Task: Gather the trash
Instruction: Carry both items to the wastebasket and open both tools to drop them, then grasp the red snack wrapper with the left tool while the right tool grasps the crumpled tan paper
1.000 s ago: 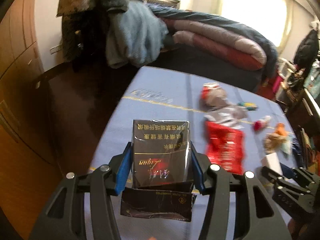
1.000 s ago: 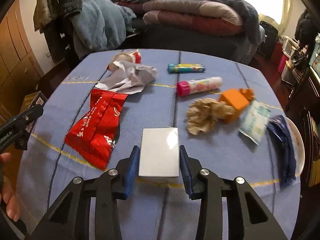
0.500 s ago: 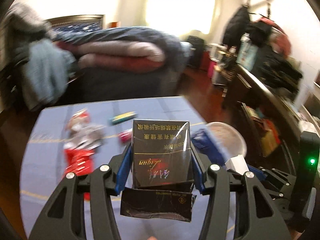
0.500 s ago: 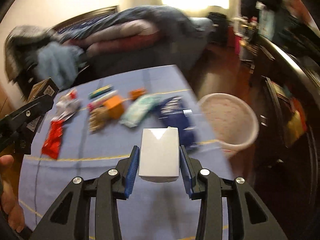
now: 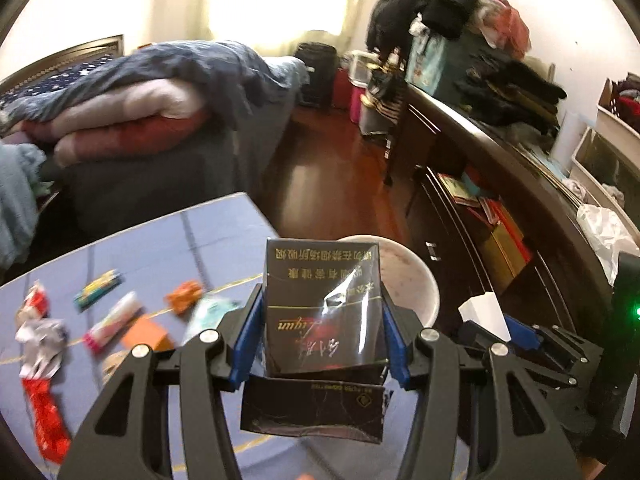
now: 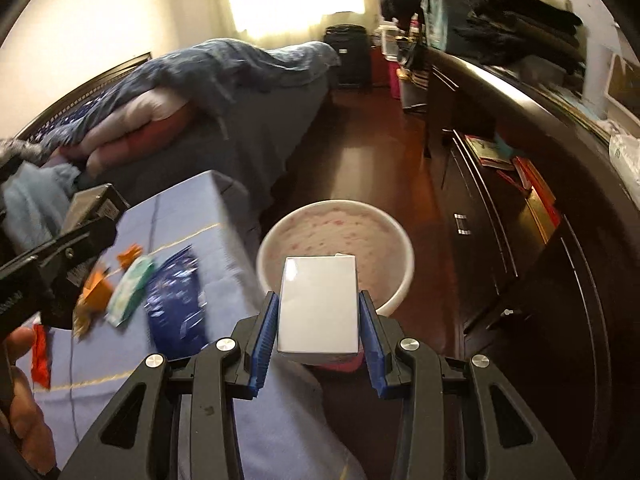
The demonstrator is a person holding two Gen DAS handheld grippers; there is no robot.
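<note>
My left gripper (image 5: 320,336) is shut on a black cigarette pack (image 5: 322,304) with gold lettering, its lid flap hanging open below. It is held above the table's right edge, in front of a white bin (image 5: 420,292). My right gripper (image 6: 319,332) is shut on a small white box (image 6: 318,304) and holds it in the air just before the white bin (image 6: 384,232) on the floor. The right gripper and white box also show in the left wrist view (image 5: 486,314). The left gripper with its pack shows in the right wrist view (image 6: 76,232).
The blue-clothed table (image 5: 168,248) carries a red wrapper (image 5: 46,412), crumpled paper (image 5: 42,340), a pink tube (image 5: 114,320), orange pieces (image 5: 184,296) and a dark blue packet (image 6: 176,300). A bed with quilts (image 5: 152,112) stands behind. A dark cabinet (image 6: 540,240) is to the right.
Both grippers swung right with their boxes, from over the table's middle to its right edge. The white bin is now directly ahead of the right gripper and close.
</note>
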